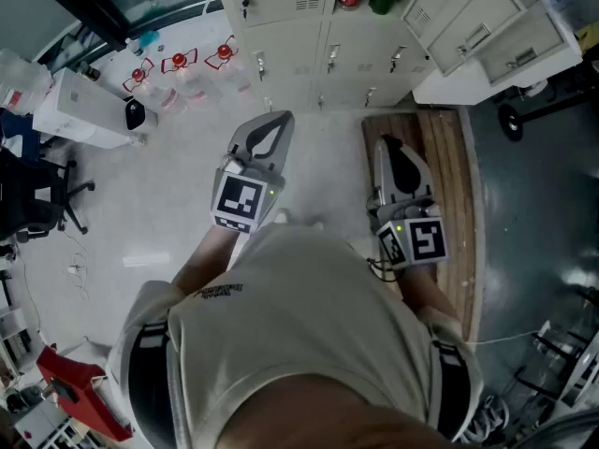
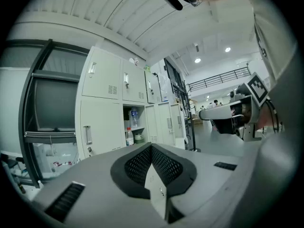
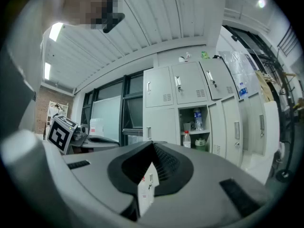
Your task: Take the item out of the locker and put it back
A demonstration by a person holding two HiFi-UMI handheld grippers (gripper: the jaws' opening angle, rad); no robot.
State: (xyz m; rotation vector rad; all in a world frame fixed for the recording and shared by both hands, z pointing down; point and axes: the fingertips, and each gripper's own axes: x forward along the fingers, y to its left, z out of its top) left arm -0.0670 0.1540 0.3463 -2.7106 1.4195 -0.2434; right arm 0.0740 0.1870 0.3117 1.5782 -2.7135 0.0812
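**While my left gripper [image 1: 280, 118] and right gripper [image 1: 385, 141] sit shut, empty, the locker [image 3: 205, 115] stands open**

Only my gripper views show the upper-shelf clear bottle [image 3: 198, 119]; the head view crops it. Red-capped bottle [image 3: 187, 139] and green jar [image 3: 200, 143] stand below, well ahead of both claws.

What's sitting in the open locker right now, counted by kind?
Bottles: 2 (clear bottle above, red-capped bottle below)
Green jar: 1 (below, beside the red-capped bottle)
Pale cup: 1 (above, small and hard to make out)
Total: 4
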